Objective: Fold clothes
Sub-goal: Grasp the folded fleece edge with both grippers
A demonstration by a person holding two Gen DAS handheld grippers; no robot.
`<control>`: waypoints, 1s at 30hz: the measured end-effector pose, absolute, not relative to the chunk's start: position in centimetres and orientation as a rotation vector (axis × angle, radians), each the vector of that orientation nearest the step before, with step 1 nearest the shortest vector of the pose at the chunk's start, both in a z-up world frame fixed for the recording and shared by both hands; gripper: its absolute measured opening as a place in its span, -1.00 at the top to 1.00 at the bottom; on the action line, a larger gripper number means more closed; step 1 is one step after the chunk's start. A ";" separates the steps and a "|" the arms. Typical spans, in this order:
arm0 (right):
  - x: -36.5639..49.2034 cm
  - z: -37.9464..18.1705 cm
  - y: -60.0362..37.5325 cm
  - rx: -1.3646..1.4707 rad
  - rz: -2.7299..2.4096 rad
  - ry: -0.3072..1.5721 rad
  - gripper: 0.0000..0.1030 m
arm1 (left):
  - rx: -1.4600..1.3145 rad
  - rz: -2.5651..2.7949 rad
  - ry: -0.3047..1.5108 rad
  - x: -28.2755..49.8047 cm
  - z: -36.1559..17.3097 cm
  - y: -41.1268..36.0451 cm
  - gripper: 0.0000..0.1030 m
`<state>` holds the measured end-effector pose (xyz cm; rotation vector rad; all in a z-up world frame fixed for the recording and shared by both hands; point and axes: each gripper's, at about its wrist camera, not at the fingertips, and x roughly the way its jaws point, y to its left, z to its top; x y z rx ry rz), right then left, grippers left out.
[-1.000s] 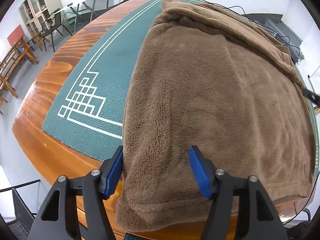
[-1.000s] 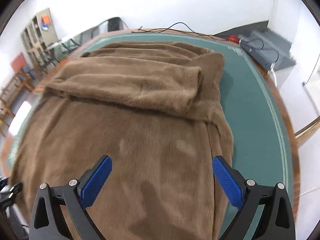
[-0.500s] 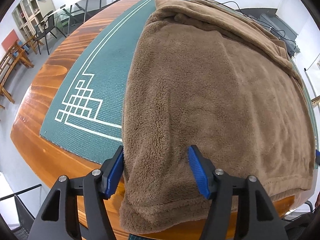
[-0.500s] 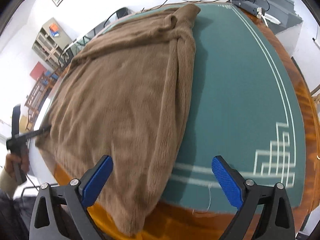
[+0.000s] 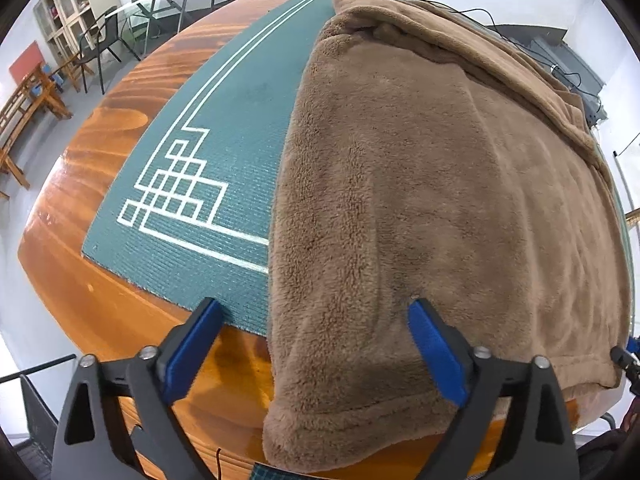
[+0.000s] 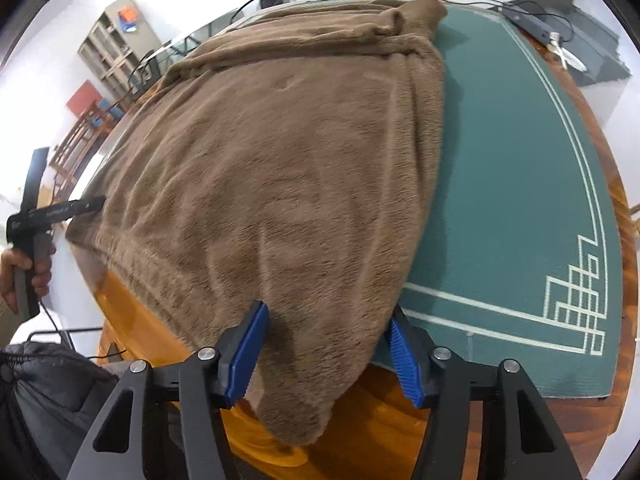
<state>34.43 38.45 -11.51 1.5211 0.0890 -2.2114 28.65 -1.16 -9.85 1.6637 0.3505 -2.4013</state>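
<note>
a brown fleece garment (image 5: 440,184) lies spread flat over a dark green mat with white line patterns (image 5: 224,152), which covers the middle of a glossy round wooden bench (image 5: 104,308). the garment's near hem droops over the bench edge at both near corners, and along its far side a thicker fold or roll of the same fleece (image 6: 320,36) runs across it. the left gripper (image 5: 312,344), black with blue pads, stands released at the garment's near left corner: its right finger is over the fleece and its left finger (image 5: 192,344) sits off the cloth, over the mat edge and bare wood, so the corner hangs between the two without being pinched. the right gripper (image 6: 326,350) is at the near right corner, its blue fingers spread to either side of the hanging point of fleece (image 6: 296,412); the fabric passes between them and the gap is wider than the cloth, so it too is released. in the right wrist view the left gripper's black body shows at the far left, held in a person's hand (image 6: 28,272). the only container in sight is a beige cabinet with shelves (image 6: 120,44) against the far wall; something orange and blue sits on top, and what is inside is too small to tell.
</note>
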 end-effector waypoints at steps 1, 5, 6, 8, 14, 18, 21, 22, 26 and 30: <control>34.5 -11.5 38.3 1.519 -2.213 0.095 -0.18 | 1.666 -2.401 0.357 28.8 -10.0 -1.2 -0.97; 34.7 -11.4 38.3 1.514 -2.218 0.115 -0.18 | 1.663 -2.403 0.349 29.0 -10.1 -1.2 -0.95; 34.8 -11.5 38.3 1.512 -2.219 0.128 -0.15 | 1.666 -2.400 0.349 29.0 -10.0 -1.2 -0.91; 34.9 -11.4 38.4 1.511 -2.220 0.158 -0.10 | 1.673 -2.391 0.354 29.1 -9.9 -1.4 -0.82; 35.0 -11.3 38.4 1.514 -2.222 0.210 -0.08 | 1.684 -2.356 0.438 29.1 -9.4 -3.7 -0.23; 34.7 -11.4 38.3 1.521 -2.223 0.204 -0.08 | 1.718 -2.389 0.434 29.1 -8.9 -3.0 0.39; 34.5 -11.5 38.3 1.527 -2.224 0.201 -0.05 | 1.746 -2.377 0.342 27.9 -9.0 -2.9 0.39; 34.4 -11.5 38.3 1.529 -2.224 0.199 -0.05 | 1.752 -2.375 0.345 27.9 -9.1 -3.1 0.39; 34.2 -11.5 38.5 1.533 -2.223 0.178 -0.04 | 1.777 -2.370 0.352 27.6 -9.5 -3.7 0.29; 34.2 -11.6 38.0 1.526 -2.237 0.205 0.02 | 1.800 -2.370 0.291 27.3 -9.7 -3.6 0.29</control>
